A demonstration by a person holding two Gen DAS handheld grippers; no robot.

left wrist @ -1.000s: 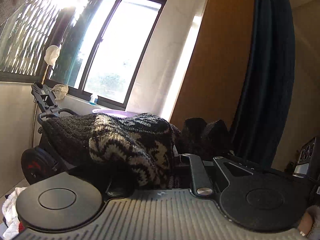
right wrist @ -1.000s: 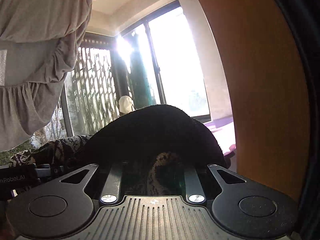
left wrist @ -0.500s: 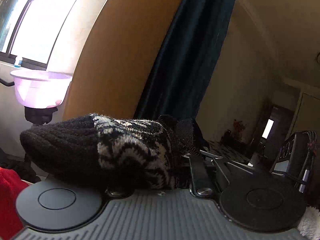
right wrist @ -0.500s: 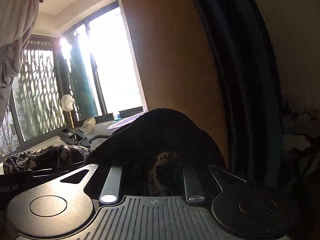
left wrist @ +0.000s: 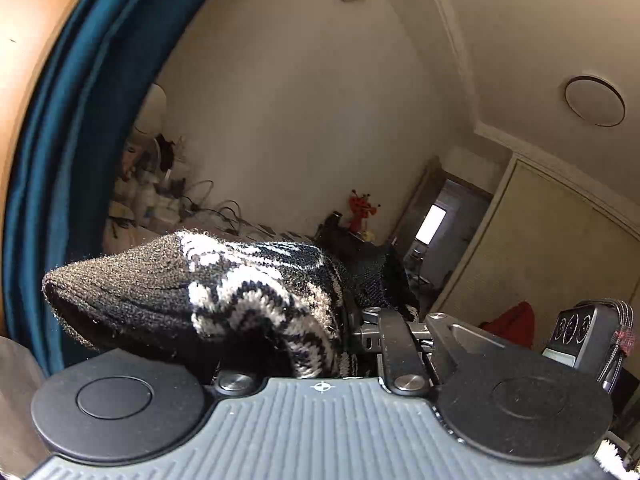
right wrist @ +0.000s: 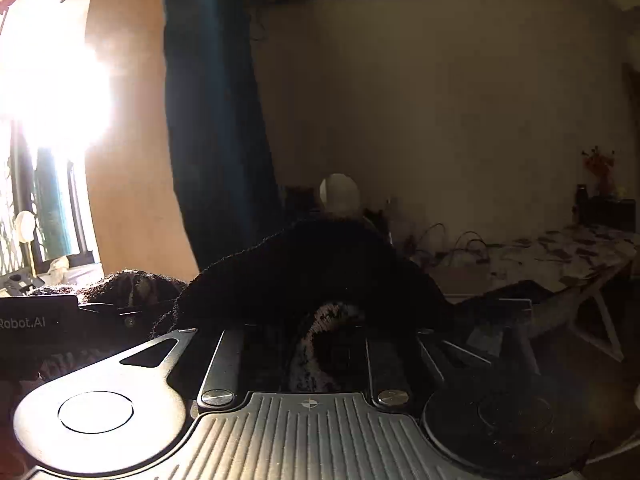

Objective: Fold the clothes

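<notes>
1. Left gripper (left wrist: 344, 332): jaws narrow, clamped on a bunched edge of the sweater (left wrist: 224, 300); black-and-white knit heaped over the left finger, carried in the air.
2. Right gripper (right wrist: 308, 344): jaws narrow too, pinching another stretch of the same sweater (right wrist: 320, 272); dark knit humped over the fingers, patterned side showing beneath.
3. In the right view, more knit trailing off left toward the other gripper's body, so apparently one garment stretched between both grips.
4. Sweater held up clear of any surface, facing into the room; curtain (left wrist: 60, 128) at left, cluttered desk (right wrist: 560, 256) ahead at right.
5. Done so far, by the look of it: garment picked up at two points.
6. Left to do: lay it flat, most likely on that desk; no fold visible yet, cloth only crumpled at the grips.
7. Judged early in the task: spreading, folding and squaring up all still ahead.
</notes>
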